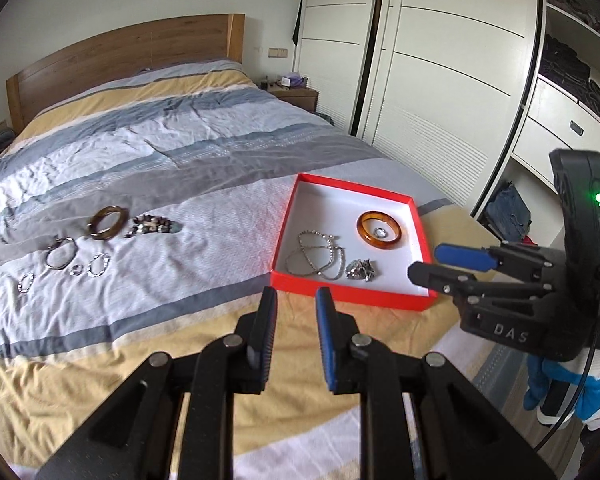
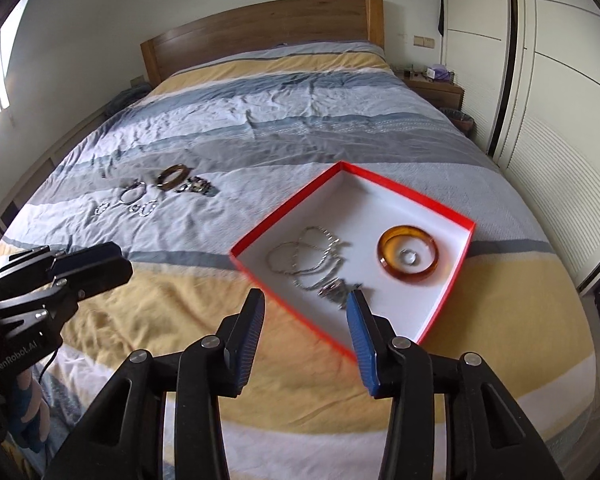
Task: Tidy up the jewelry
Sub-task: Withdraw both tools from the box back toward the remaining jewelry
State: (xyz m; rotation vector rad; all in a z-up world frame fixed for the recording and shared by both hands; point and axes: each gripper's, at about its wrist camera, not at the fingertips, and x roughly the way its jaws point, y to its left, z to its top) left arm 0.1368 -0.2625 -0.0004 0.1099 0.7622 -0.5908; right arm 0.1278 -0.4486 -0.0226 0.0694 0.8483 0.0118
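Left wrist view: left gripper (image 1: 296, 300) hovering over the bedspread (image 1: 172, 160), fingers apart, empty. Red box (image 1: 350, 294) lying ahead, holding amber bangle (image 1: 381, 229), chains (image 1: 318, 256). Brown bangle (image 1: 107, 222) lying loose, well left.

Right wrist view: right gripper (image 2: 306, 306) hanging parted at the box (image 2: 284, 240) edge, gripping nothing.

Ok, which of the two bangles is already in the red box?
The orange bangle, lying flat in the red box around a small ring. The brown bangle lies on the bedspread.
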